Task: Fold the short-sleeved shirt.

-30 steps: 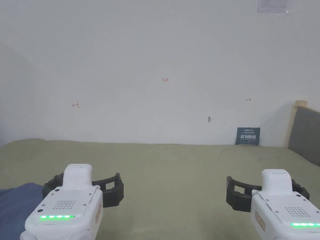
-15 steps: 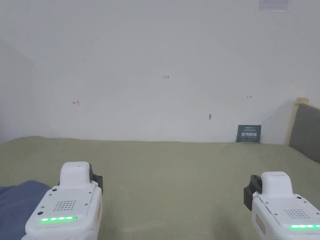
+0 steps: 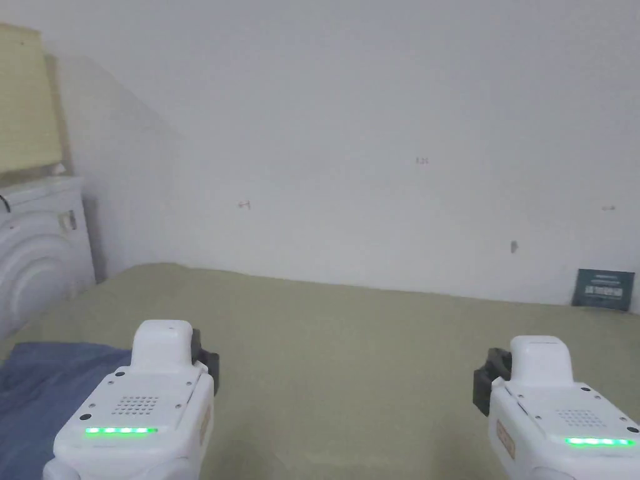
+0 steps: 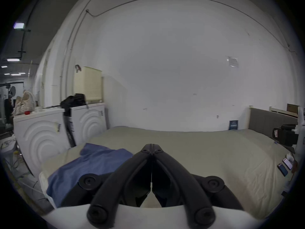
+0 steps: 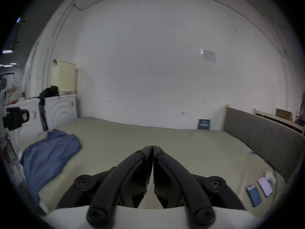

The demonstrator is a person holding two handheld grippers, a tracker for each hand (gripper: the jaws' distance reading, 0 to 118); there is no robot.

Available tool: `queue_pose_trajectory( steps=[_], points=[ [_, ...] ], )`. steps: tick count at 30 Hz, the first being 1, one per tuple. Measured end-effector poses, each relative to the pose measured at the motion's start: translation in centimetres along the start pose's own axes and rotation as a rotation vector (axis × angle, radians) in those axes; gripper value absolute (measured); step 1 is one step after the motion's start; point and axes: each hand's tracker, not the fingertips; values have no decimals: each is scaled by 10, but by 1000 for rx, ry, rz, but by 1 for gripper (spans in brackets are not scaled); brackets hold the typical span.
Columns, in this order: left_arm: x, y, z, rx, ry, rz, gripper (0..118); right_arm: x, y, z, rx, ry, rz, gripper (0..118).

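Observation:
A crumpled blue shirt (image 3: 44,390) lies at the left end of the olive-green bed (image 3: 350,350); it also appears as the blue shirt (image 4: 89,164) and the blue shirt (image 5: 47,153) in the gripper views. My left gripper (image 4: 151,147) hovers above the bed just right of the shirt, jaws pressed together and empty. My right gripper (image 5: 153,148) is held over the bed's right half, far from the shirt, jaws together with nothing between them. In the head view the left gripper (image 3: 203,362) and right gripper (image 3: 490,381) show as white housings with green lights.
White washing machines (image 4: 49,133) stand beyond the bed's left end. A grey headboard (image 5: 264,140) borders the right side. Two phones (image 5: 260,191) and a small white object lie at the bed's near right corner. A dark card (image 3: 603,289) leans against the white wall.
Both grippers went from open, a second ago, to shut. The head camera has turned left, bringing the washing machine and more of the blue shirt into sight.

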Motion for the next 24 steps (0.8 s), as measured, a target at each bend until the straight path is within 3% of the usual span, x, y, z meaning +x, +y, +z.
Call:
queue_pose_trajectory(
  steps=[4, 10, 18, 24],
  points=[
    [-67, 4, 28, 1, 163, 7, 0, -86, 15, -15, 14, 140, 4, 7],
    [-133, 7, 60, -14, 297, 28, 0, -178, 17, -15, 33, 352, 46, 7],
    [-156, -2, 54, -58, 318, 22, 0, -206, 15, -19, 26, 425, 29, 7],
    [-170, -5, -27, -179, 207, -10, 0, -207, 14, -50, 40, 413, 34, 7]
  ],
)
